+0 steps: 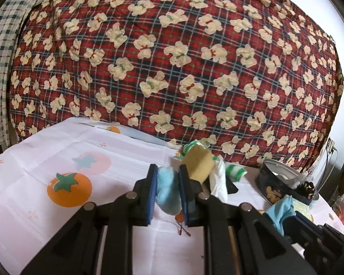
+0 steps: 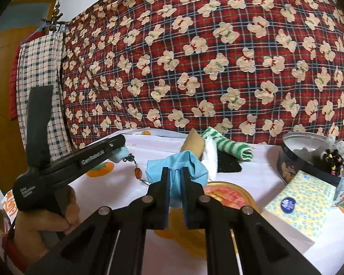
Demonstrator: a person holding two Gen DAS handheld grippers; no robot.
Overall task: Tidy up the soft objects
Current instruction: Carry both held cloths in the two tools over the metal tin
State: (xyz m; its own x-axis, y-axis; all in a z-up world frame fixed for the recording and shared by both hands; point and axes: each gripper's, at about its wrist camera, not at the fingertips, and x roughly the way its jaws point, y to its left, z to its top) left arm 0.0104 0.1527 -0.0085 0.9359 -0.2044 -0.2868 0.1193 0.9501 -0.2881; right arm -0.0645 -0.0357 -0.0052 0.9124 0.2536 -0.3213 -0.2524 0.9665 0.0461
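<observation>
Presently, left hand-held gripper (image 1: 167,184): low centre of the left wrist view, jaws pinching a pale blue fluffy piece (image 1: 168,190) that bulges out between the blue pads and hangs below them.
Same gripper from the other side: lower left of the right wrist view, gripped by the person's left hand (image 2: 55,215); the fluffy piece pokes out at its tip, and a dark cord with an orange bead (image 2: 138,172) dangles from there toward the desk.
Right hand-held gripper (image 2: 175,176): low centre of the right wrist view, jaws pressed onto a light blue cloth (image 2: 178,167), which bunches above the fingertips and trails down between them.
Pile of soft things: middle of both views, at the far edge of the desk (image 1: 57,142); a tan sponge (image 1: 198,165) leans on a folded white cloth (image 1: 217,181), with a green-and-white striped sock (image 2: 231,147) just behind and a flat black piece (image 2: 229,166) beneath them.
Round tin (image 2: 309,158): right side of the right wrist view, dark wall, lid off; a black beaded item (image 2: 332,160) sits at its rim.
Yellow patterned packet (image 2: 298,204): lower right, just in front of the tin, touching its base.
Gold-rimmed round lid (image 2: 229,192): flat on the desk, partly hidden behind the right gripper's fingers.
Desk cover: white cloth printed with orange and pink fruit.
Backdrop: red plaid blanket (image 1: 183,57) with cream bears fills the upper frame; a checked garment (image 2: 41,87) hangs at the left.
</observation>
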